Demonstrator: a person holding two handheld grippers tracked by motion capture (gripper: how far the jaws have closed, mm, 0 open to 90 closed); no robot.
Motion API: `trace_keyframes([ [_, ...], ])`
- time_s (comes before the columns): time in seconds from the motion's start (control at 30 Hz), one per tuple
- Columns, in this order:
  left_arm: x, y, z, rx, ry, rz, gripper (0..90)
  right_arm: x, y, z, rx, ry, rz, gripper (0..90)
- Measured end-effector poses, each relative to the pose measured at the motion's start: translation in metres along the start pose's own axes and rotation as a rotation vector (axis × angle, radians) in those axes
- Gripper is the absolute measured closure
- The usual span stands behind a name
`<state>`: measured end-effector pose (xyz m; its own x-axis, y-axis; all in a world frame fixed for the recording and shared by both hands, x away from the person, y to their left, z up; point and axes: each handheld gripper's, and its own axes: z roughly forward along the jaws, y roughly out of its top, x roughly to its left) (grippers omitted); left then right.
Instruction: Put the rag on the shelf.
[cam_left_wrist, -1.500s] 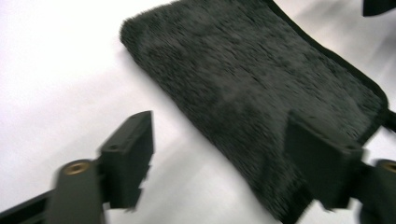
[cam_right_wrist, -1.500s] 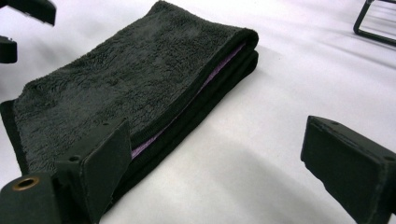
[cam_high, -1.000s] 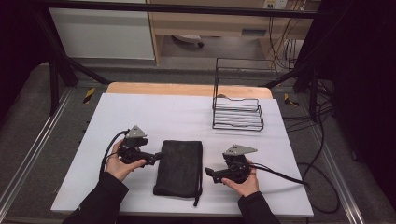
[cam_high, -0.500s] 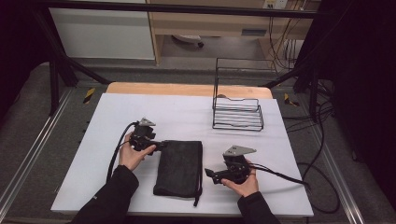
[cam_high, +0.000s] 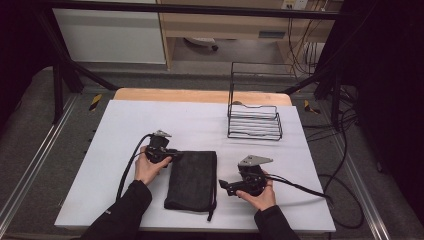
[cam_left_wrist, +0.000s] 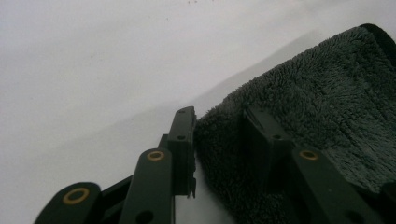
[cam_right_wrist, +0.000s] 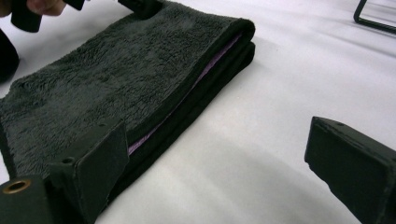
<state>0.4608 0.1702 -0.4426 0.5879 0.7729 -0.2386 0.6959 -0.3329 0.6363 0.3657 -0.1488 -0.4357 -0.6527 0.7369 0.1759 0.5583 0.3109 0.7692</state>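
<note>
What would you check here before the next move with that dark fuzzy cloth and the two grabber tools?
1. Left gripper has its jaws either side of the towel's corner; they have just been closing: ok.
2. Firm pinch on the cloth: cannot tell.
3. Right gripper open beside the towel's folded edge, not yet around it: not ok.
4. Towel lying flat and folded on the table: ok.
5. Wire rack well away from both hands: ok.

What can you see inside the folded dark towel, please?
Along the open edge of the towel a purple strip shows between its layers; whatever lies deeper in the fold is covered.
</note>
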Motion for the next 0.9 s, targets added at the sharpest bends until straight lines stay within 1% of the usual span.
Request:
trace_keyframes([
  [0.1, 0.000, 0.000, 0.000, 0.007, -0.008, -0.012, 68.2, -0.001, 0.003, 0.001, -0.017, 0.003, 0.024, 7.8],
  [0.13, 0.000, 0.000, 0.000, 0.013, -0.013, -0.005, 69.4, -0.002, 0.004, 0.002, -0.022, 0.008, 0.032, 8.3],
  [0.23, -0.002, 0.000, 0.000, 0.013, -0.009, 0.008, 72.7, -0.006, 0.011, 0.005, -0.038, 0.006, 0.052, 9.0],
  [0.33, -0.003, -0.001, 0.000, 0.008, -0.002, 0.017, 74.3, -0.010, 0.020, 0.011, -0.037, -0.014, 0.056, 10.2],
  [0.4, -0.004, -0.002, 0.000, 0.002, 0.003, 0.025, 74.8, -0.012, 0.028, 0.017, -0.049, -0.009, 0.066, 12.4],
  [0.47, -0.004, -0.002, 0.000, 0.002, 0.003, 0.030, 75.1, -0.013, 0.035, 0.024, -0.061, 0.002, 0.088, 15.3],
  [0.53, -0.004, -0.002, 0.001, 0.001, 0.002, 0.033, 75.2, -0.015, 0.042, 0.034, -0.065, 0.000, 0.095, 16.2],
  [0.6, -0.004, -0.002, 0.001, -0.001, 0.003, 0.037, 75.2, -0.016, 0.047, 0.044, -0.063, 0.002, 0.113, 19.5],
  [0.63, -0.004, -0.002, 0.001, 0.002, 0.004, 0.042, 75.1, -0.017, 0.049, 0.050, -0.059, 0.006, 0.121, 20.9],
  [0.7, -0.005, -0.002, 0.001, 0.003, 0.007, 0.047, 75.1, -0.018, 0.050, 0.060, -0.037, -0.004, 0.118, 25.5],
  [0.77, -0.004, -0.002, 0.001, -0.001, 0.004, 0.048, 75.0, -0.020, 0.049, 0.069, -0.019, -0.004, 0.113, 29.7],
  [0.83, -0.004, -0.002, 0.001, 0.000, -0.002, 0.045, 75.0, -0.023, 0.046, 0.074, 0.010, -0.028, 0.108, 33.8],
  [0.9, -0.004, -0.002, 0.001, -0.001, -0.003, 0.045, 75.0, -0.024, 0.044, 0.078, 0.036, -0.032, 0.097, 35.5],
])
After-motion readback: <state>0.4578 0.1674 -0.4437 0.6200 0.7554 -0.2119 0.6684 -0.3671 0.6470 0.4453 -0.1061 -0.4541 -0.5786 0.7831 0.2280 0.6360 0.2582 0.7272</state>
